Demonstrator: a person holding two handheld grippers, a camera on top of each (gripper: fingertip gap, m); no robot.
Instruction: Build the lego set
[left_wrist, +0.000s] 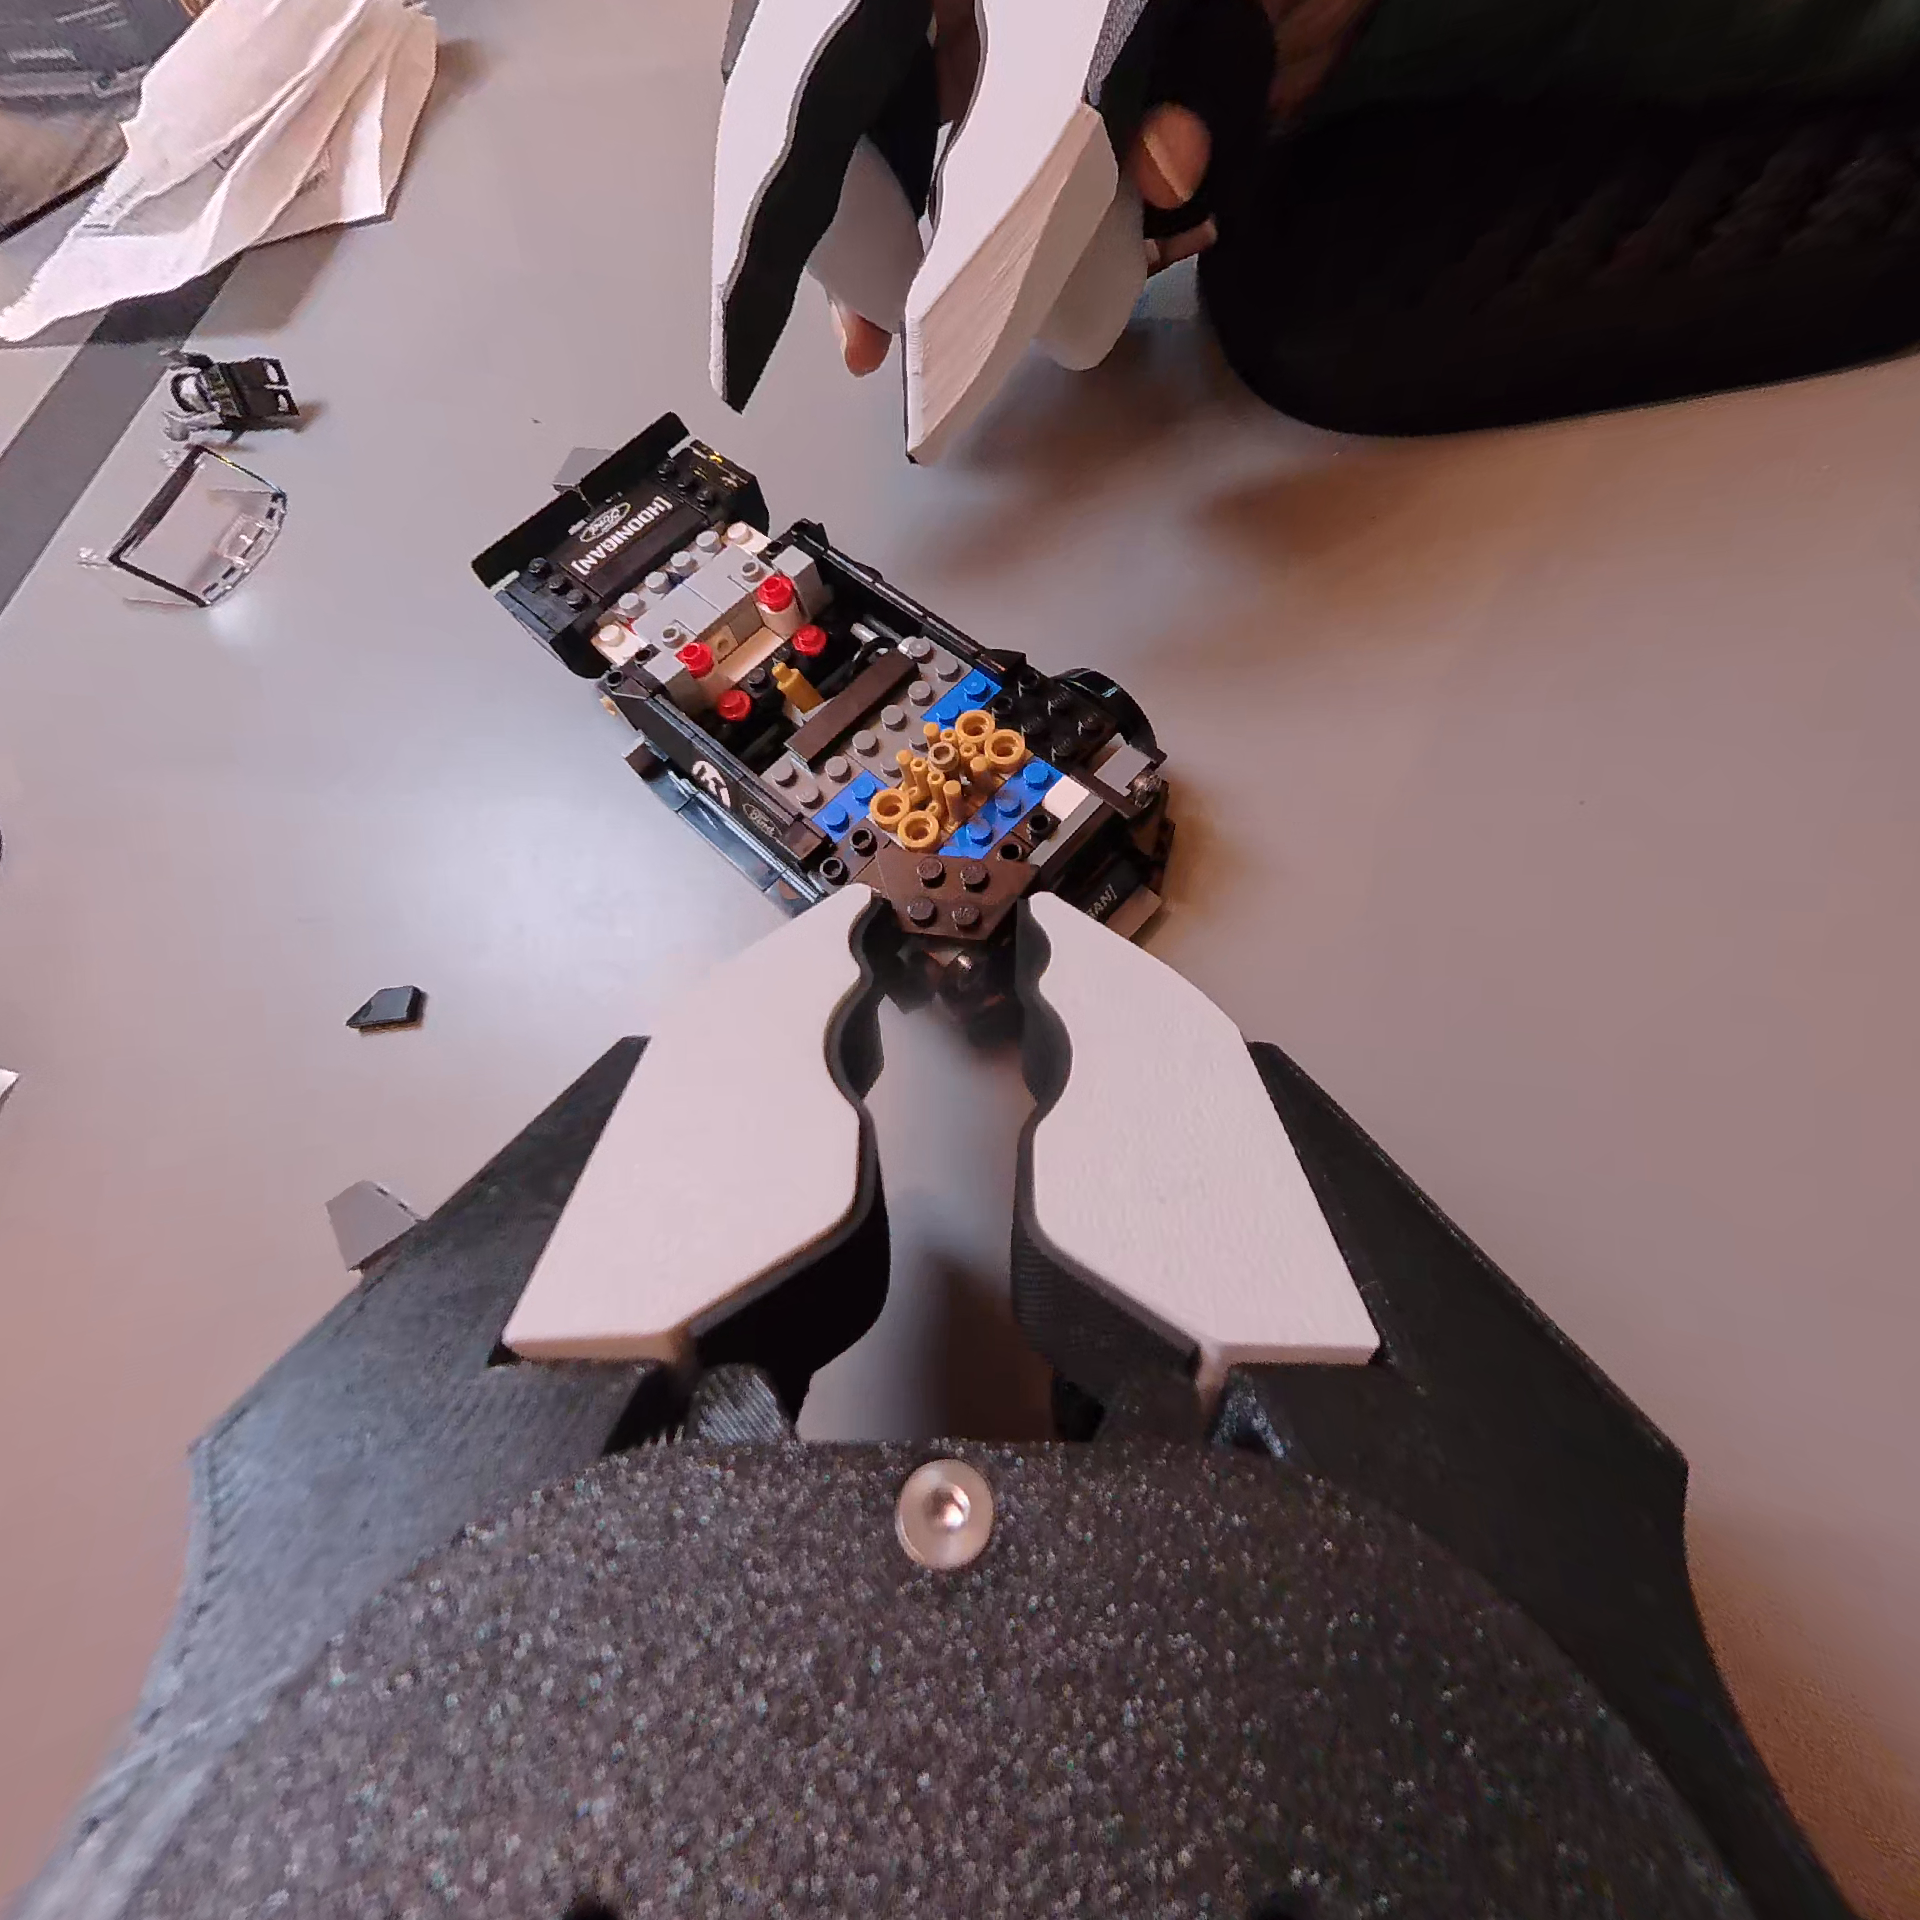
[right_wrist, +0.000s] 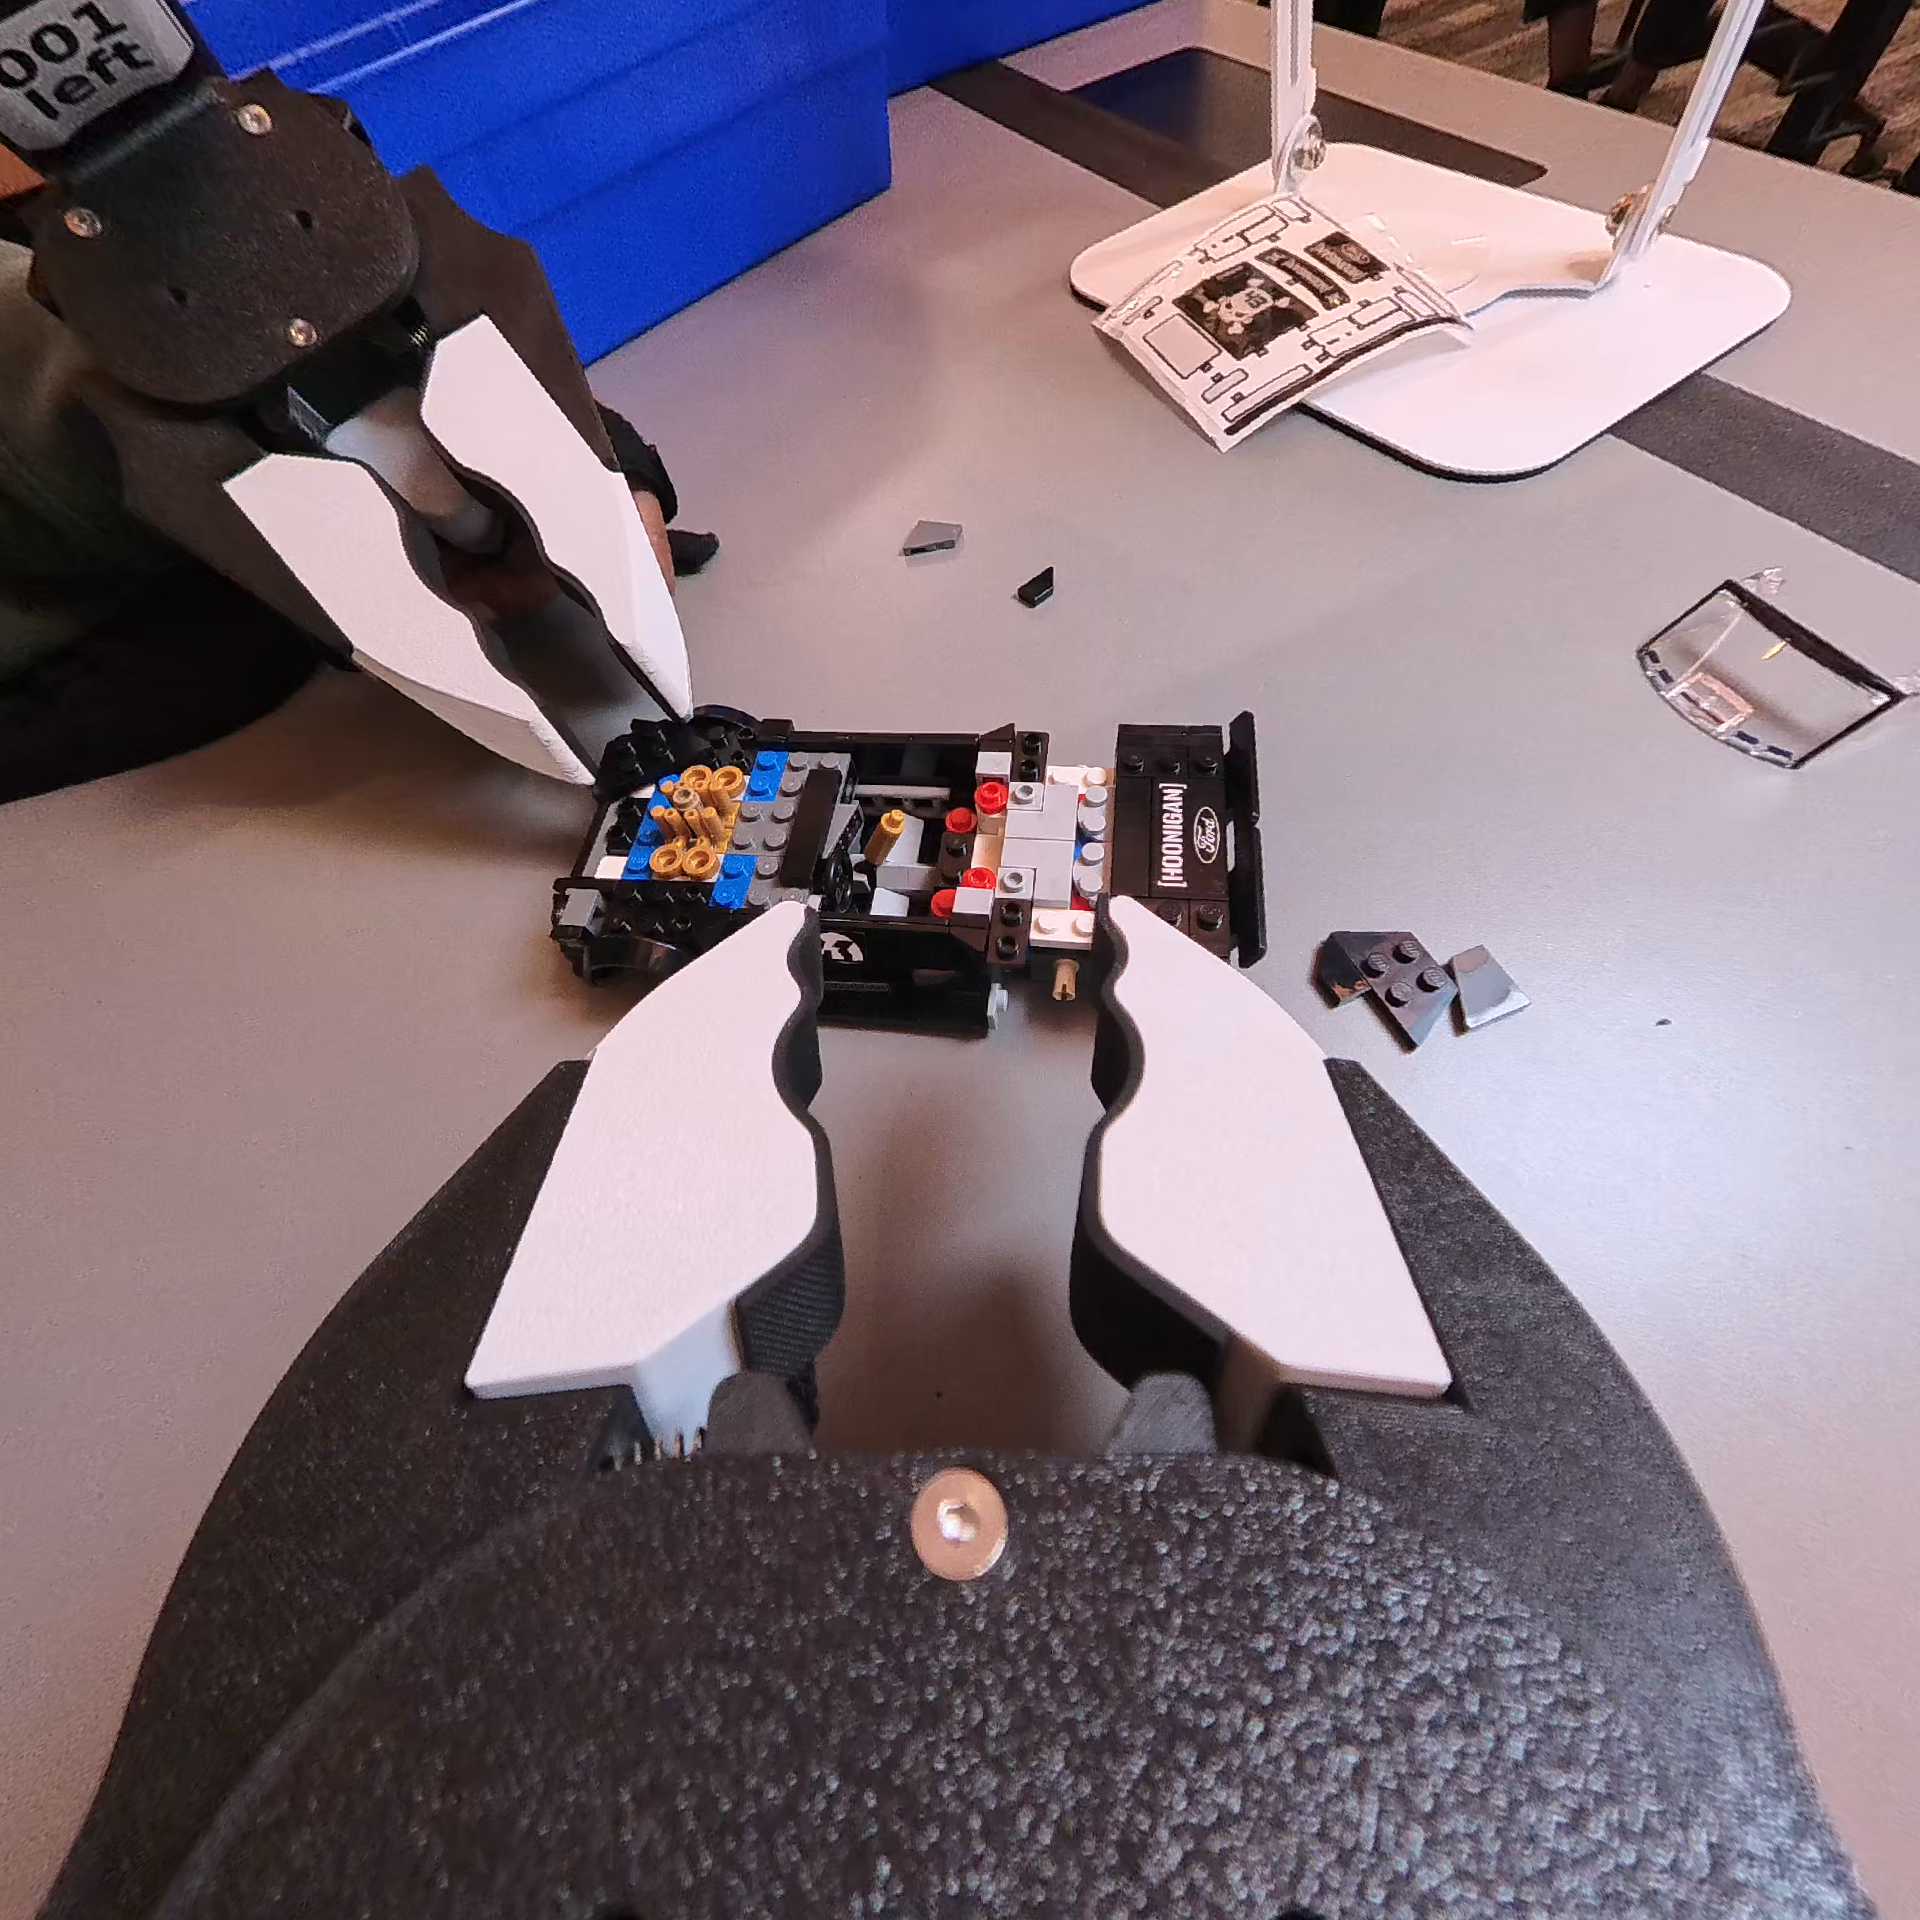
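Note:
The partly built black lego car (left_wrist: 831, 686) lies on the grey table, with a gold engine cluster (left_wrist: 951, 779), blue plates and red studs on top; it also shows in the right wrist view (right_wrist: 914, 842). My left gripper (left_wrist: 948, 909) is closed on the car's black front nose; in the right wrist view (right_wrist: 649, 740) its tips sit at the car's left end. My right gripper (right_wrist: 954, 914) is open wide and empty, with its tips at the car's near side. In the left wrist view, my right gripper (left_wrist: 831, 405) hangs over the car's rear.
A clear windscreen piece (right_wrist: 1766, 675) lies at the right. Dark wedge plates (right_wrist: 1387, 982) and a grey slope (right_wrist: 1486, 987) lie right of the car. Small loose pieces (right_wrist: 932, 537) lie behind it. A sticker sheet (right_wrist: 1278, 312) rests on a white stand base (right_wrist: 1621, 343). A blue bin (right_wrist: 644, 135) stands at the back left. Across from one pair of fingers to the other is roughly 11 cm. The grey slope (right_wrist: 1486, 987) is closer to my right gripper, around 9 cm from its tips; the left tips are 20 cm off. Look for it in the left wrist view (left_wrist: 579, 460) too.

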